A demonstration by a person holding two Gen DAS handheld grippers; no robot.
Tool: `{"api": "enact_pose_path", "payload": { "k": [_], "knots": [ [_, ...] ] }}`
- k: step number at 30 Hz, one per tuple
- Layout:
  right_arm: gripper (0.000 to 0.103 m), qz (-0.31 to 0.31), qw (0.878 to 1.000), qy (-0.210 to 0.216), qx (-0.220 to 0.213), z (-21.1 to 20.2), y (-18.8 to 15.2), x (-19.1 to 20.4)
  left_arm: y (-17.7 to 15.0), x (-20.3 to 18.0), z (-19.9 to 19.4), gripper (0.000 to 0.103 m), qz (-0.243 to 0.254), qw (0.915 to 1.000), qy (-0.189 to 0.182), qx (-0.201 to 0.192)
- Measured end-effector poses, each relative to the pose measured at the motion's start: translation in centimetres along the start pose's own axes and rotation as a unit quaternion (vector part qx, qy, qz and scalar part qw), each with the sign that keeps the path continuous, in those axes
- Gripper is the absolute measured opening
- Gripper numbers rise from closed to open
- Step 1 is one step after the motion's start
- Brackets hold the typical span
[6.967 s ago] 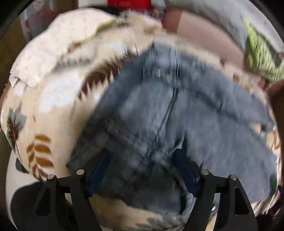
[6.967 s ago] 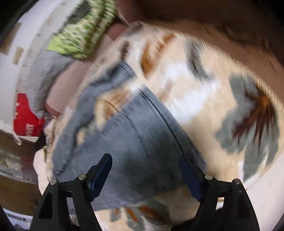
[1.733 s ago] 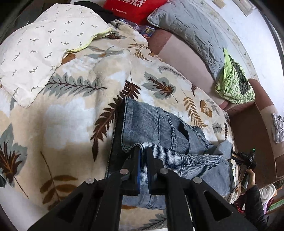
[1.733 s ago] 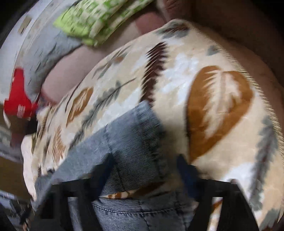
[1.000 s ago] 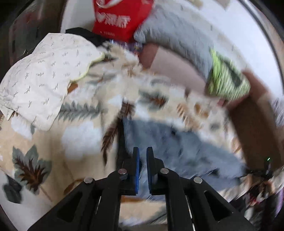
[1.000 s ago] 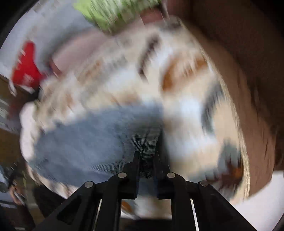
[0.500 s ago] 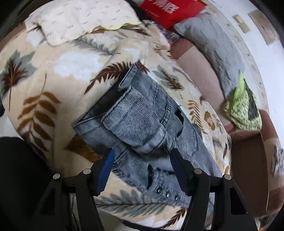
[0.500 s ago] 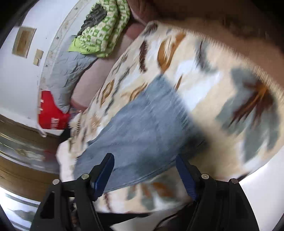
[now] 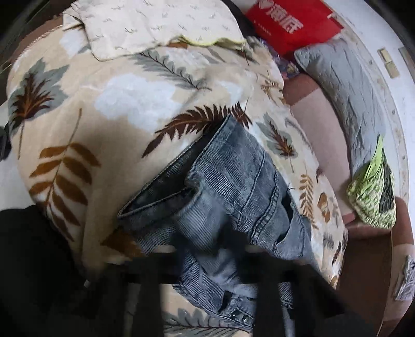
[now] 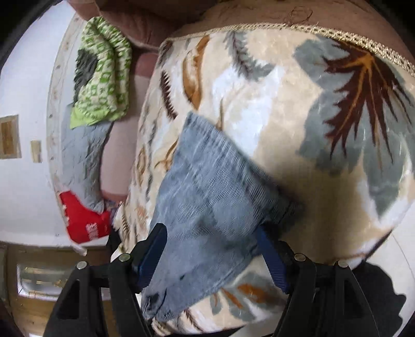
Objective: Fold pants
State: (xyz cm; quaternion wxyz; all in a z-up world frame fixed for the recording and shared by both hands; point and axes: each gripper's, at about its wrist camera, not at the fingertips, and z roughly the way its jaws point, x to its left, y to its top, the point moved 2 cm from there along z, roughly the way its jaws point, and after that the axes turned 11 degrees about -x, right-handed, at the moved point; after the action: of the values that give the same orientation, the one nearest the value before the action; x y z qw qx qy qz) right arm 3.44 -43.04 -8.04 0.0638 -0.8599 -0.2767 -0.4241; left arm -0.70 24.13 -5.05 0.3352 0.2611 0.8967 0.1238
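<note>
1. Denim first, from the left wrist view: the washed grey-blue denim pants [image 9: 233, 197] lie in a stacked bundle on the plush beige blanket printed with brown and grey leaves [image 9: 85, 134], near its front edge. A hemmed leg end sits doubled over the layer below, with riveted waistband metal showing at the bottom. The fabric is ribbed and stiff-looking, with thick seams and an uneven, puffy top fold. The left gripper [image 9: 210, 261] is motion-blurred; its dark fingers appear spread to either side of the bundle, holding nothing as far as I can tell.

2. Also in that view: a cream pillow with a small sprig print [image 9: 155, 23], a red bag with white lettering [image 9: 290, 20], a grey quilted cushion [image 9: 350, 85] and a lime-green patterned cloth [image 9: 373, 191] lie around the edges.

3. Right wrist view: the pants [image 10: 207, 207] show as a smooth folded panel, their far corner squared off. The right gripper [image 10: 210, 256] has its blue-padded jaws wide, one on each side of the near edge, clamping nothing.

4. Judgement: the folding looks largely done. What may remain is flattening the loose top layer and squaring the edges.
</note>
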Motion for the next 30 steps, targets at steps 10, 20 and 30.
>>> {"api": "enact_pose_path", "payload": {
  "k": [10, 20, 30],
  "knots": [
    [0.017, -0.085, 0.995, -0.047, -0.027, 0.0, 1.9, 1.4, 4.0, -2.9, -3.7, 0.004, 0.048, 0.9961, -0.053, -0.051],
    [0.022, -0.133, 0.989, -0.067, -0.020, -0.7, 1.5, -0.5, 0.8, 4.7, 0.0, 0.018, 0.033, 0.9988, 0.015, 0.033],
    [0.066, -0.169, 0.976, -0.101, -0.088, -5.2, 2.3, 1.6, 3.3, 0.3, -6.3, 0.061, 0.088, 0.9915, 0.016, -0.094]
  ]
}}
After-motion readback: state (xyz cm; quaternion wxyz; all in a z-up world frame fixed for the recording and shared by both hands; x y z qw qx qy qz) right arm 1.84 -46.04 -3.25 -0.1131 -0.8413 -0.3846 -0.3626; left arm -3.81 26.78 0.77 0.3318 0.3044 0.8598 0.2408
